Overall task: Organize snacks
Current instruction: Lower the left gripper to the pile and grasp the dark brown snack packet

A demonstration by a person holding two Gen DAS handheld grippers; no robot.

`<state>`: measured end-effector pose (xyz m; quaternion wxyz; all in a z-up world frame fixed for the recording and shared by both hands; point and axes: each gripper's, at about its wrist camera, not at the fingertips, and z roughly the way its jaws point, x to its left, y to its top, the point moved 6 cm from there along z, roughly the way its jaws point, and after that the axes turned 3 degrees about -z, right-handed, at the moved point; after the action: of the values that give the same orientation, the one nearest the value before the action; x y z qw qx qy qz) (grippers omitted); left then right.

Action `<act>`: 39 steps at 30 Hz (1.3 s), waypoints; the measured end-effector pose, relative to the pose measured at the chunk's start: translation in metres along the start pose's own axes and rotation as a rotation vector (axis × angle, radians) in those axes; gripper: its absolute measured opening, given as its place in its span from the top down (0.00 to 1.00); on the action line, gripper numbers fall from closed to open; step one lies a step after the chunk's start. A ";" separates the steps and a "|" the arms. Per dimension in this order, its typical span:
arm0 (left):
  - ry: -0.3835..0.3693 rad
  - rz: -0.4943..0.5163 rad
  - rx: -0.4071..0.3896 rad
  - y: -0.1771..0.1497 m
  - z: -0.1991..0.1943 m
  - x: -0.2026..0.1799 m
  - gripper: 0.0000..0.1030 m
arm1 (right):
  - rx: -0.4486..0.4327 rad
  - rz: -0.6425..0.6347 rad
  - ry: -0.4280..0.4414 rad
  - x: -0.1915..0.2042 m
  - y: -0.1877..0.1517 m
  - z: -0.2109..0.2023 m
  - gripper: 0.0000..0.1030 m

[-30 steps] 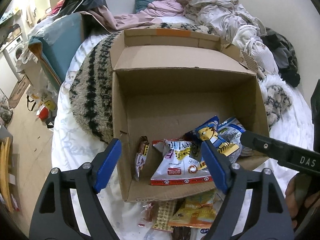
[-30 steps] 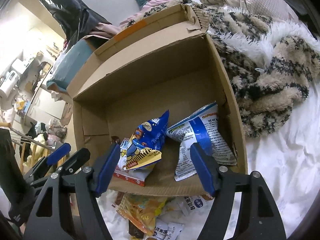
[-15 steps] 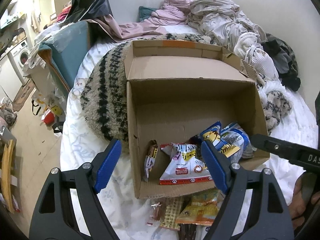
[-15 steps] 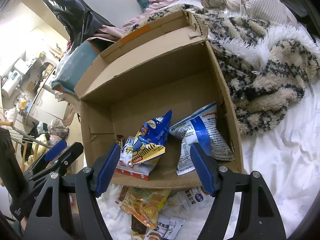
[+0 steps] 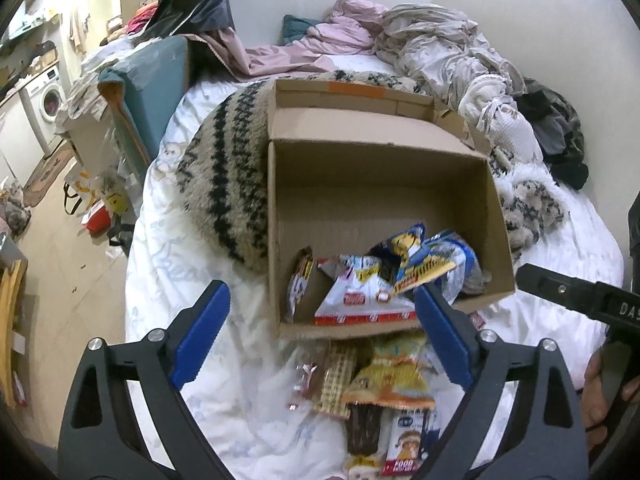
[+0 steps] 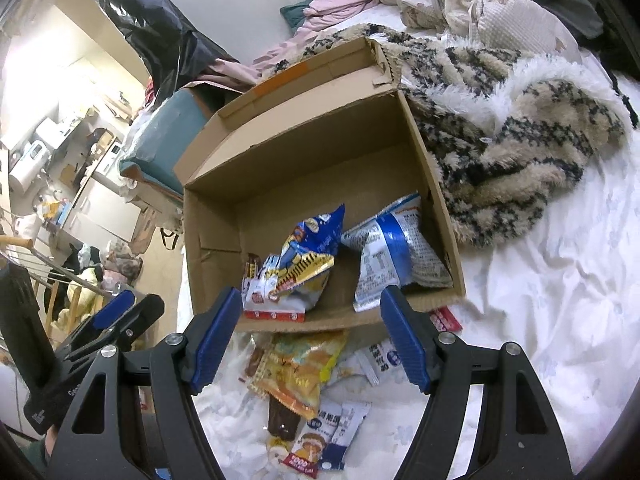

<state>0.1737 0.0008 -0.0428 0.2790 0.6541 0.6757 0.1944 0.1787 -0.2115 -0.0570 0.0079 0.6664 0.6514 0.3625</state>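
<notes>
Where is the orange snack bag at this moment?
The orange snack bag lies on the white sheet just outside the cardboard box, in front of its near wall, low in both views among the other loose packets.

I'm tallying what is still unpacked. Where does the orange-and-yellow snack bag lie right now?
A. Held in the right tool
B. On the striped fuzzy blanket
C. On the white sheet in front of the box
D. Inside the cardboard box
C: the orange-and-yellow snack bag lies on the white sheet just outside the near wall of the cardboard box, and both the right tool and the left tool are open and empty.
</notes>
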 end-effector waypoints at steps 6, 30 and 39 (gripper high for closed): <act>-0.022 -0.040 0.025 -0.016 -0.011 0.006 0.10 | 0.024 0.016 0.004 -0.003 -0.019 -0.008 0.15; 0.053 -0.125 0.221 -0.072 0.006 0.015 0.10 | 0.127 0.031 -0.083 -0.013 -0.070 -0.002 0.12; 0.092 -0.148 0.269 -0.081 0.021 0.026 0.10 | 0.148 0.090 -0.106 -0.028 -0.070 0.007 0.12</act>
<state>0.1239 0.0193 -0.1128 0.1710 0.6246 0.7539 0.1108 0.1249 -0.2224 -0.1094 -0.0233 0.7120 0.6445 0.2778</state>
